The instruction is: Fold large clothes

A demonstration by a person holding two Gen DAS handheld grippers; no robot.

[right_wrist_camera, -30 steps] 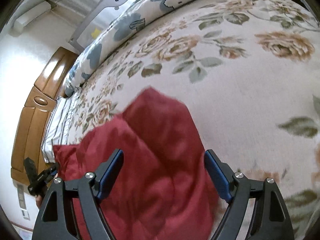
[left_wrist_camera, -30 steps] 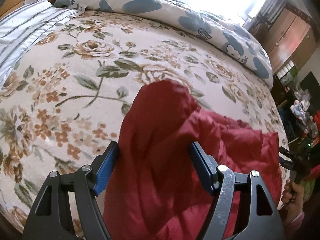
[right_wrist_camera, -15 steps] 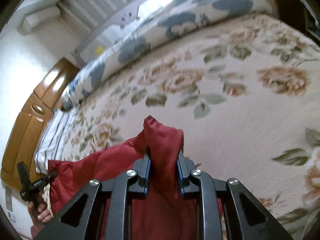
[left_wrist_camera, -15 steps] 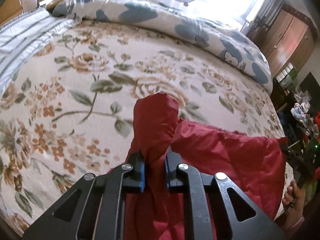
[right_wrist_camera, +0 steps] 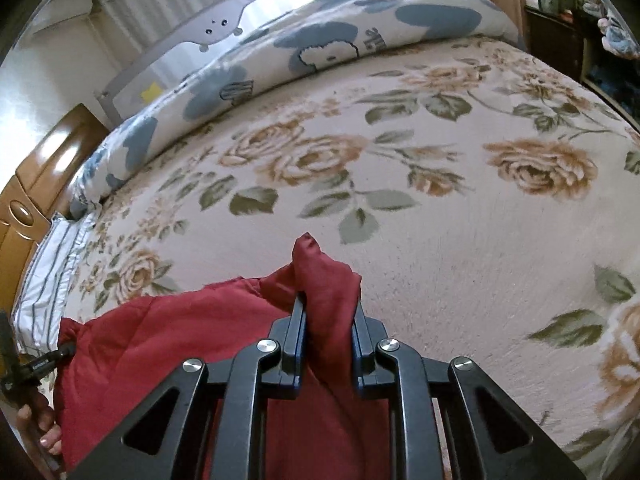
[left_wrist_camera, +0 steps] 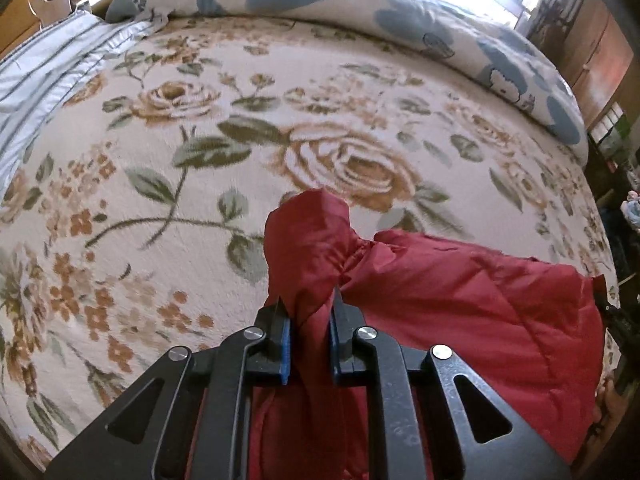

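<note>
A large red padded garment [left_wrist_camera: 460,304] hangs between both grippers over the near edge of a floral bedspread [left_wrist_camera: 200,160]. My left gripper [left_wrist_camera: 308,316] is shut on one bunched corner of it, which pokes up past the fingertips. My right gripper [right_wrist_camera: 328,316] is shut on the other corner of the red garment [right_wrist_camera: 160,344], which spreads to the left below it. The lower part of the garment is hidden under the gripper frames.
A rolled white and blue quilt [right_wrist_camera: 320,48] lies along the far side of the floral bedspread [right_wrist_camera: 440,240]. A striped pillow [left_wrist_camera: 44,76] and wooden headboard [right_wrist_camera: 36,184] stand at one end. Wooden cabinets [left_wrist_camera: 600,56] and clutter stand past the other end.
Both grippers were open around the garment one second ago, then closed on its corners. Since then they have lifted slightly and moved forward over the bed with the cloth.
</note>
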